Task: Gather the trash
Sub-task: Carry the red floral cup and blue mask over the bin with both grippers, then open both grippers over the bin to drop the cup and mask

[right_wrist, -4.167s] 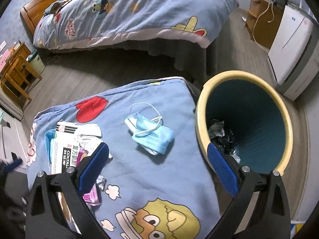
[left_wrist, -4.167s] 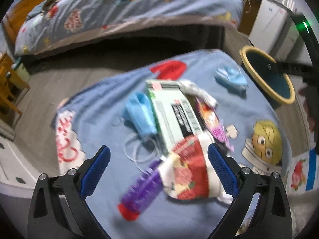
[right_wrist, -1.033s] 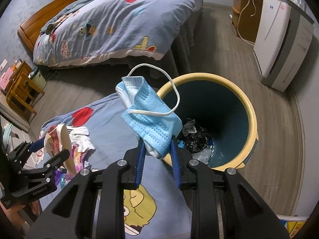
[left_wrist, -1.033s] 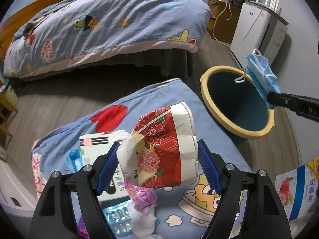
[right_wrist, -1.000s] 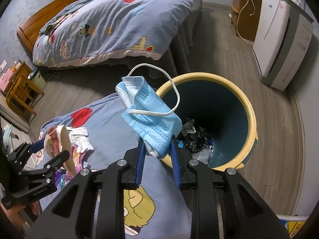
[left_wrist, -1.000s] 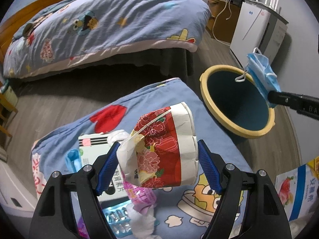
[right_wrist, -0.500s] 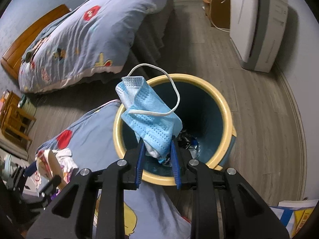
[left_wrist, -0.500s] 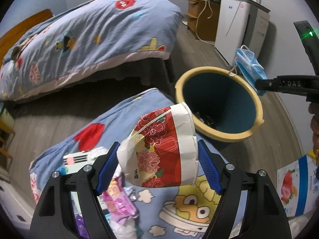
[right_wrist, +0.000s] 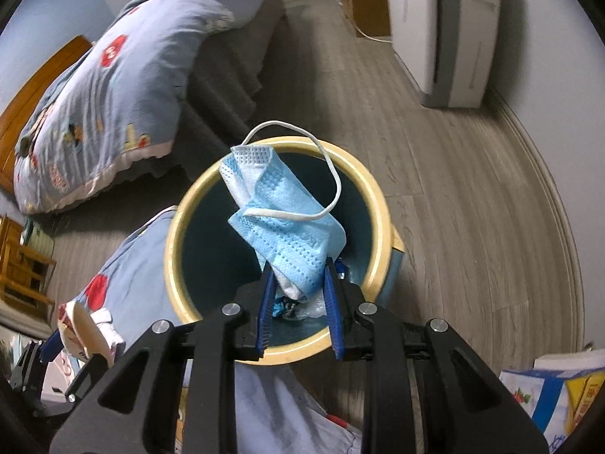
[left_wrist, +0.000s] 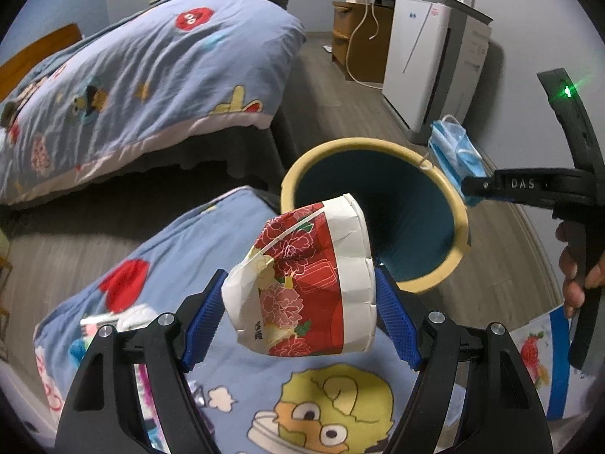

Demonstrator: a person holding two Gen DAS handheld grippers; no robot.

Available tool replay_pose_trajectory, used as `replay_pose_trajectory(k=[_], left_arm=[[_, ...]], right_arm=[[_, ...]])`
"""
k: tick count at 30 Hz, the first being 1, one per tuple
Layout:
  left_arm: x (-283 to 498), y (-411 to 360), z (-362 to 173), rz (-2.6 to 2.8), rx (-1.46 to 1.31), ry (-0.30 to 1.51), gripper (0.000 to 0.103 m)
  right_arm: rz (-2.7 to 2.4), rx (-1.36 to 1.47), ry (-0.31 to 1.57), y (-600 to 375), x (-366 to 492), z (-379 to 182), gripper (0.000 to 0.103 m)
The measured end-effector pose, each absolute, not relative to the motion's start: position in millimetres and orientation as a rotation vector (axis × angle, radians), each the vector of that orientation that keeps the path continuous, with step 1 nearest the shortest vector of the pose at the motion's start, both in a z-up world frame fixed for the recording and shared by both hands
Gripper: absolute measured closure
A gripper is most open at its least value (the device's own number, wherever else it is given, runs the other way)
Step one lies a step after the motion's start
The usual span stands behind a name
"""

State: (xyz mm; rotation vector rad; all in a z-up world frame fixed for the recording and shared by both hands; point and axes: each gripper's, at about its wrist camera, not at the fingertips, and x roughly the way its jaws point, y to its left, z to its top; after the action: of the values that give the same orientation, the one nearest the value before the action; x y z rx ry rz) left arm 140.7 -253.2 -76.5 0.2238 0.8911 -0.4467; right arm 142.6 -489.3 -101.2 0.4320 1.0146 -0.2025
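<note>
Lying at the far left of the low bench, which is draped in a blue cartoon cover, is the trash not yet gathered: a white printed box with a blue scrap and some pink wrappers just beside it, partly hidden behind the left gripper's finger. Moving right, the left gripper has its blue pads pressed against both sides of a crumpled red-and-white paper cup, held in the air above the bench; the cup looks close to the near rim of the bin but not over its opening. Further right, the bin itself stands on the wooden floor just beside the bench end, yellow-rimmed and dark teal inside, with some dark and pale rubbish already at the bottom. The right gripper hangs over the bin's mouth, its jaws nearly together and pinching a blue face mask by one end, the white ear loop arching above it.

By my reading, some items are already binned, two are in hand and unreleased, and the small pile on the bench remains to be collected.
</note>
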Motion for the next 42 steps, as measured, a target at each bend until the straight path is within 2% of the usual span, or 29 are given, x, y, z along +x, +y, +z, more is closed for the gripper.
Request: replay_pose_trajectory(k=[33,39,42], left_arm=[[204.8,-325.1,-96.5,-0.483,0.281,0.872,0.026],[207.8,-320.7,-96.2,-0.47,0.27,0.863,0.025],[208.8,-316.9,-95.3,-0.462,0.259,0.865,0.024]], right_arm=[[-0.164,0.606,0.986,-499.5,154.7,-122.1,0.079],[-0.155,0.621,0.968,-500.4,154.5,-121.4,0.077],[-0.162,0.62,0.97,-501.1,154.5,-121.5,0.072]])
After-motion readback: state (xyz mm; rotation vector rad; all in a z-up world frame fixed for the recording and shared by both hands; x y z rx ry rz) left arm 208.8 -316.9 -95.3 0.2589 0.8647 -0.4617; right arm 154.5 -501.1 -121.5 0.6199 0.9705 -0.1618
